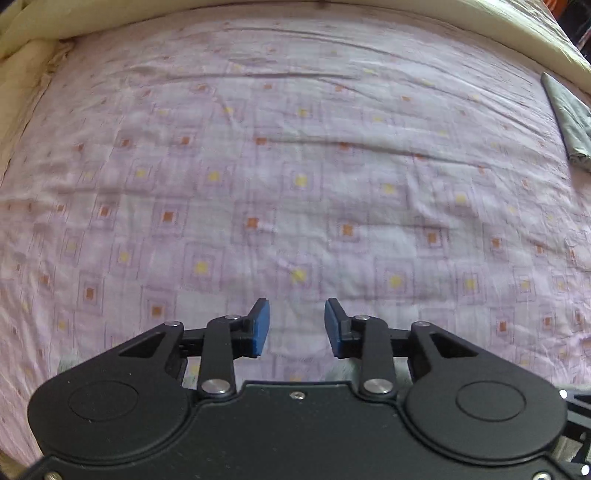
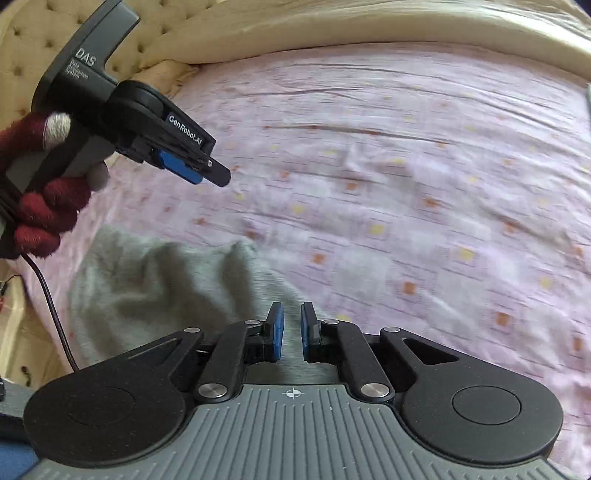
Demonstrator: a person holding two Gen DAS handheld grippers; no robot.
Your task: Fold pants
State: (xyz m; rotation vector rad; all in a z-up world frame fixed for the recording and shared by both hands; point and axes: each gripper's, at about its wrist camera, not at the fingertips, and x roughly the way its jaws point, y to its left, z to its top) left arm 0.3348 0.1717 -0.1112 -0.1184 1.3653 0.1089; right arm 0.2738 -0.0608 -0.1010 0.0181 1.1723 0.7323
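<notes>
Grey pants (image 2: pixel 159 288) lie crumpled on the pink patterned bedsheet (image 2: pixel 406 206) at the near left in the right wrist view. My right gripper (image 2: pixel 291 330) hovers over their right edge, jaws slightly apart, holding nothing. My left gripper (image 1: pixel 296 326) is open and empty above bare sheet (image 1: pixel 295 166); only a sliver of grey cloth (image 1: pixel 68 363) shows beside its body. The left gripper (image 2: pixel 192 166) also shows in the right wrist view, held up at the left by a red-gloved hand (image 2: pixel 48 206).
A folded grey garment (image 1: pixel 570 118) lies at the far right of the bed. A cream padded headboard and rolled edge (image 2: pixel 332 26) border the bed at the back and left. A cable (image 2: pixel 51 306) hangs at the left.
</notes>
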